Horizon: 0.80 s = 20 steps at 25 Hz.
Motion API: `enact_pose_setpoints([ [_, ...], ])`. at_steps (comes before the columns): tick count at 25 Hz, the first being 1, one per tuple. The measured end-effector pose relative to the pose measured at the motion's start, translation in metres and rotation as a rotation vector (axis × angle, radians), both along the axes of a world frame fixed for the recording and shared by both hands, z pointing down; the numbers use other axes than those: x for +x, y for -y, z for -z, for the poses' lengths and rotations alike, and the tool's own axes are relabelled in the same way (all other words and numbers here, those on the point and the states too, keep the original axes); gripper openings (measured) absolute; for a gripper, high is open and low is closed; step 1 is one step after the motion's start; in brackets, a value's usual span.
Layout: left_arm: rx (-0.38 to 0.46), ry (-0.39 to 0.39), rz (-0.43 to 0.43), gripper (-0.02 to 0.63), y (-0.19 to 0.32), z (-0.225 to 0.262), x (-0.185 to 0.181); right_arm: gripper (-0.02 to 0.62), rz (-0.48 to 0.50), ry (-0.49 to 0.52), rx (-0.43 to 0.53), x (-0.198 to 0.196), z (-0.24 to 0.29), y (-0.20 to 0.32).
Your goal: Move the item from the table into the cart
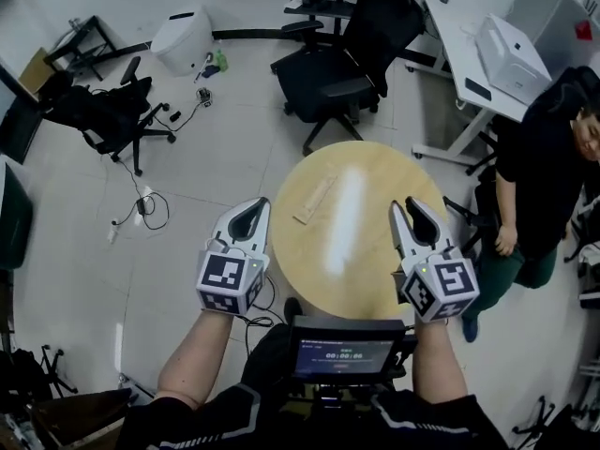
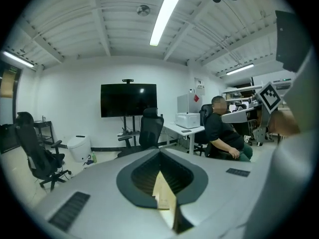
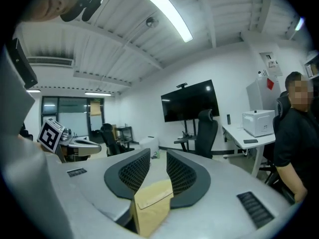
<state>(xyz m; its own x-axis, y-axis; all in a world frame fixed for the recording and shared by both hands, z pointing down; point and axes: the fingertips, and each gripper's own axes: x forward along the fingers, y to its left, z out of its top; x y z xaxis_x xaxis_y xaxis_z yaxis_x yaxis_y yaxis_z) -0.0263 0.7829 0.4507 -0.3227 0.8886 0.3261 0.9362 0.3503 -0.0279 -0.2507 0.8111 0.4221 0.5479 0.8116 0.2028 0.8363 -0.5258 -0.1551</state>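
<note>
With your right gripper (image 1: 405, 206) parted and empty, left gripper (image 1: 261, 205) closed, straddle the flat tan strip (image 1: 314, 202) near the round table's (image 1: 375, 172) left edge.

An office-like workroom. In the head view, a pale floor (image 1: 216, 157) carries black swivel chairs (image 1: 337, 73) at the top centre and upper left. A white desk (image 1: 459, 36) with a printer (image 1: 514, 56) stands at the upper right, loose cables (image 1: 150, 209) lie at the left, and a round wooden table (image 1: 323, 279) sits in the middle. In the left gripper view, a dark screen (image 2: 128, 100) stands on a stand against the white wall at centre. A strip light (image 2: 165, 16) runs along the ceiling at the top, and a person (image 2: 222, 131) sits by the desk at the right.
</note>
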Motion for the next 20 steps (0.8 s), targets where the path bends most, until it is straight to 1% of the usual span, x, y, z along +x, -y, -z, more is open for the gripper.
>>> enact_pose_setpoints([
  [3,0.04,0.016,0.005,0.008,-0.022,-0.021,0.018,0.104,-0.011,0.001,0.036,0.013,-0.019,-0.016],
  [5,0.051,0.0,-0.009,0.008,-0.035,-0.031,0.016,0.104,-0.022,-0.017,0.034,0.012,-0.029,-0.025],
  [6,0.043,-0.014,-0.028,0.008,-0.04,-0.032,0.011,0.104,-0.03,-0.027,0.029,0.009,-0.035,-0.029],
  [8,0.003,-0.03,-0.08,0.008,-0.046,-0.028,-0.002,0.104,-0.037,-0.028,0.032,0.003,-0.047,-0.036],
  [9,-0.011,-0.034,-0.099,0.008,-0.049,-0.027,-0.005,0.104,-0.039,-0.025,0.042,0.002,-0.053,-0.04],
  [10,-0.008,-0.035,-0.103,0.008,-0.055,-0.028,-0.003,0.104,-0.044,-0.028,0.052,0.003,-0.058,-0.045],
  [13,0.039,-0.018,-0.073,0.008,-0.086,-0.044,0.017,0.104,-0.062,-0.039,0.07,0.014,-0.069,-0.066],
  [15,0.049,-0.001,-0.084,0.008,-0.109,-0.052,0.03,0.104,-0.077,-0.03,0.093,0.026,-0.08,-0.081],
  [17,0.056,0.018,-0.139,0.008,-0.131,-0.057,0.049,0.104,-0.113,-0.024,0.125,0.047,-0.093,-0.093],
  [20,0.057,0.022,-0.232,0.008,-0.175,-0.068,0.091,0.104,-0.183,0.002,0.151,0.094,-0.106,-0.12],
])
